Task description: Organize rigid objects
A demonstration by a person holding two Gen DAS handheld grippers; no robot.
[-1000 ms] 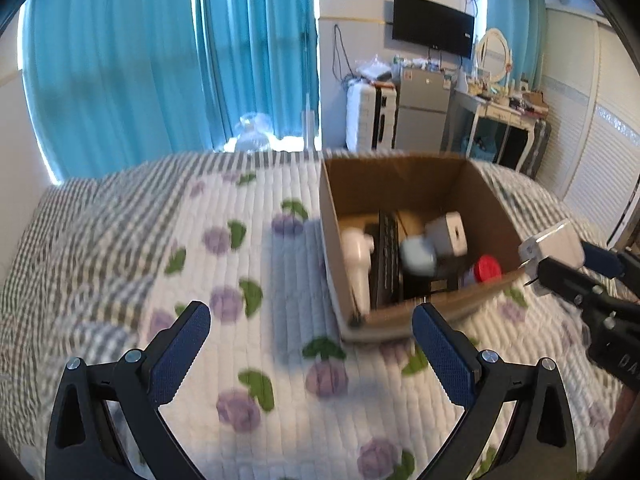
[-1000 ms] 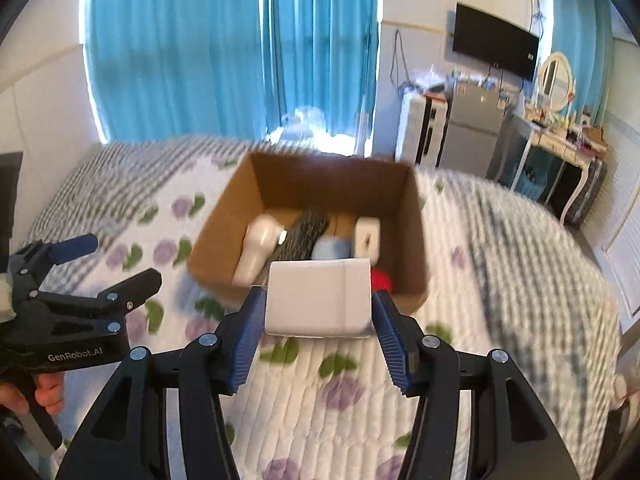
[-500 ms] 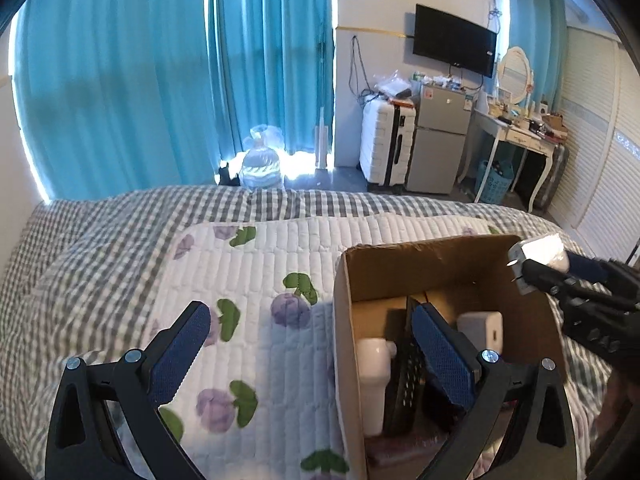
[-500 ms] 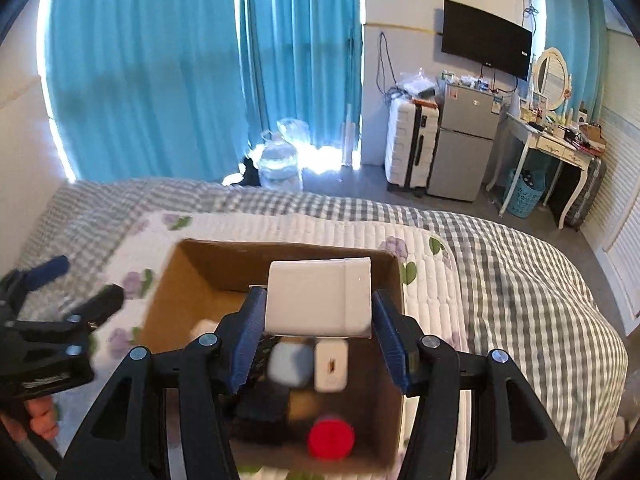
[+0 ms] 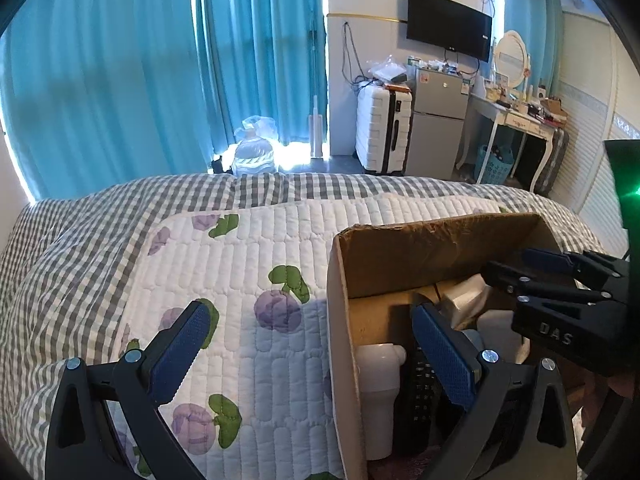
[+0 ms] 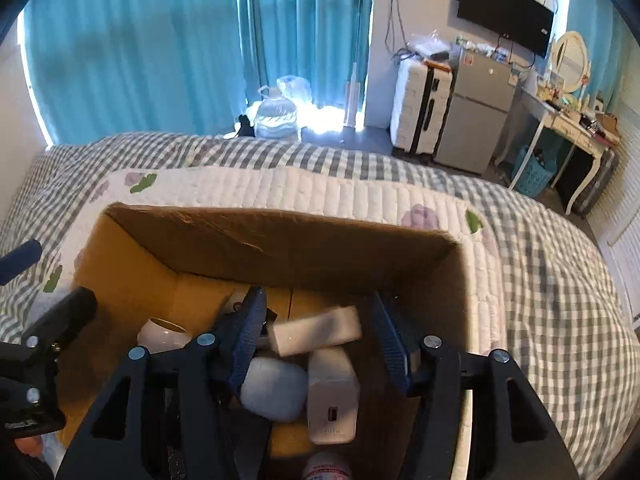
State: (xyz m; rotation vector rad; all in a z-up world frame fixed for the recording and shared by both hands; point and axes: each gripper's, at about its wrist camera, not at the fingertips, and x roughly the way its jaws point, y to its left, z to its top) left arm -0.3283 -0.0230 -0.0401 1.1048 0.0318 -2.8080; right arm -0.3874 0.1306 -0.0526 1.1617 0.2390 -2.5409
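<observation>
The cardboard box lies below the right gripper, whose jaws stand partly open; the white block sits tilted between them, apparently free. It may topple against the charger. The left gripper gapes empty, straddling the box's wall.

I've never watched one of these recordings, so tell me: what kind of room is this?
It looks like a lived-in bedroom, maybe a small flat or dorm room. A bed with a checked cover fills the front, and a wall-mounted television, a suitcase and a dressing table with a mirror stand beyond it.
</observation>
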